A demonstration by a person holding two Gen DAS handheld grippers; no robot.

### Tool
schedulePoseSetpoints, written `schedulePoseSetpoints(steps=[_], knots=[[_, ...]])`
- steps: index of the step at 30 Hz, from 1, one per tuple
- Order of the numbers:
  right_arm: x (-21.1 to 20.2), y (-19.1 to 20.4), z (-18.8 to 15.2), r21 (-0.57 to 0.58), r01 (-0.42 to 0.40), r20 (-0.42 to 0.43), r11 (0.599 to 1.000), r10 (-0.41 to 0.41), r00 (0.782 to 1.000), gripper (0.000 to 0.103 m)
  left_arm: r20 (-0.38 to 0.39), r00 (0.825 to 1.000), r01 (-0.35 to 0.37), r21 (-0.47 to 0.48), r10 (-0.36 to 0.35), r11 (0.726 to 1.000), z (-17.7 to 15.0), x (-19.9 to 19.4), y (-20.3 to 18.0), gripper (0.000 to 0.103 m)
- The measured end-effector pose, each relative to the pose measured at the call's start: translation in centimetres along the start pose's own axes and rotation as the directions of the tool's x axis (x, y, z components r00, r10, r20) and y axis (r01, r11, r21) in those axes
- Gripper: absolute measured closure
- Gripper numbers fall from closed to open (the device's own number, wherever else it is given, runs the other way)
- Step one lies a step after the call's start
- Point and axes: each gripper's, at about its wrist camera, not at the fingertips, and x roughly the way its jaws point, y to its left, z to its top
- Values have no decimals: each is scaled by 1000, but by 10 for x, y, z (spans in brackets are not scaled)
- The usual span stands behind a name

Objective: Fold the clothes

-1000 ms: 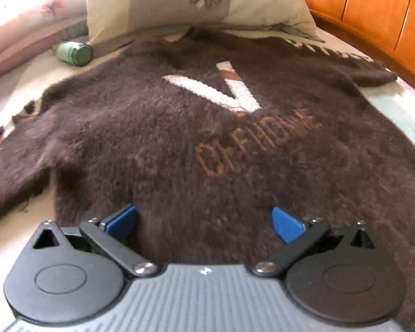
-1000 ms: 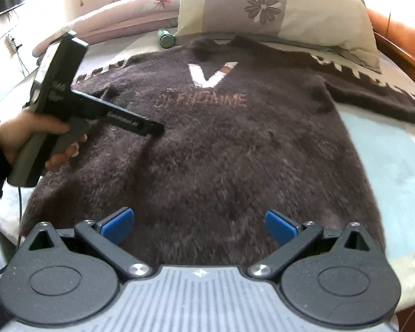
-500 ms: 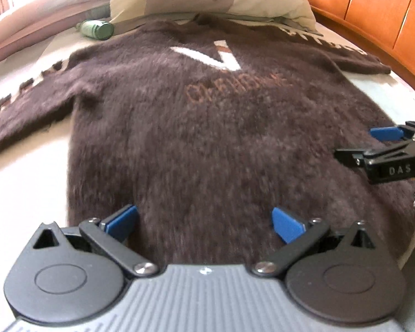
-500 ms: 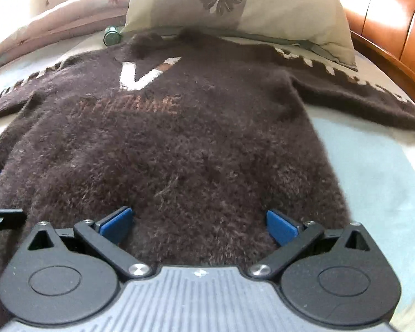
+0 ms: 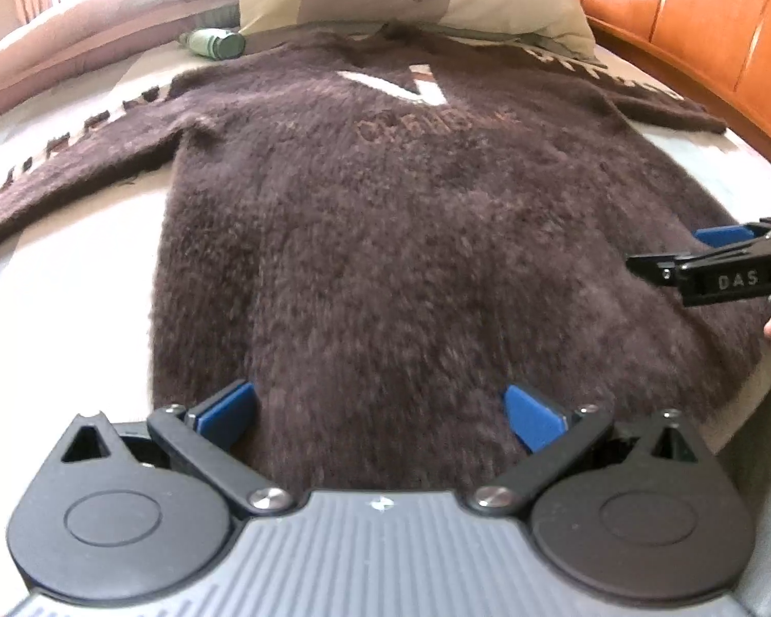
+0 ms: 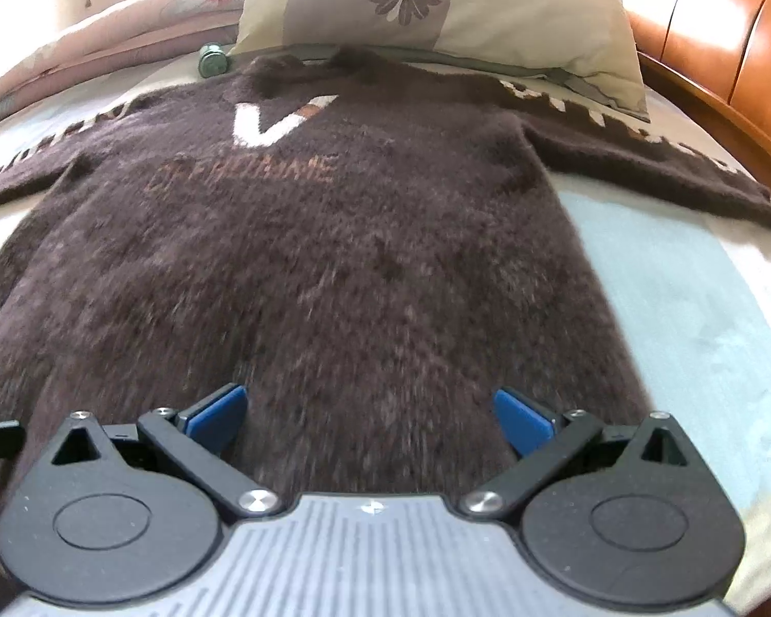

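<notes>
Brown sweater (image 5: 426,236) spread flat on the bed (image 6: 694,319), collar far by the pillow (image 6: 437,5), left gripper (image 5: 380,411) and right gripper (image 6: 367,411) both wide open, empty, above near hem

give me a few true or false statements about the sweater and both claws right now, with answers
1. The brown sweater lies spread flat on the bed with both sleeves out to the sides. True.
2. The left claw is clamped on the sweater's hem. False: its jaws stand wide open with nothing between them.
3. A floral pillow sits at the collar end of the sweater. True.
4. The right claw is shut. False: it is open too, above the lower part of the sweater.
5. A green bottle lies on top of the white V. False: it lies on the bed beside the pillow, off the sweater.
</notes>
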Motion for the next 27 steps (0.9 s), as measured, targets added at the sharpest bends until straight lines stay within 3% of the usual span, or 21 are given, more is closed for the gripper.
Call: schedulePoseSetpoints(steps=[6,11,17,21,27], knots=[[-12,-3,-15,-14,-18,20,1000,19,1000,0,-40,999,27,66,-24,997,10,-6,-1,1],[-10,1,-15,-6,7,23,1000,-7,1000,0,40,997,62,81,-65,995,46,2,16,1],[-11,5,-18,9,36,36,999,-36,999,0,87,989,110,118,-120,987,86,48,26,1],[-12,6,-20,17,46,46,999,-47,998,0,71,979,177,172,-192,969,93,82,25,1],[-11,13,-8,43,93,-18,995,-92,996,0,79,961,250,165,-266,954,94,75,40,1]])
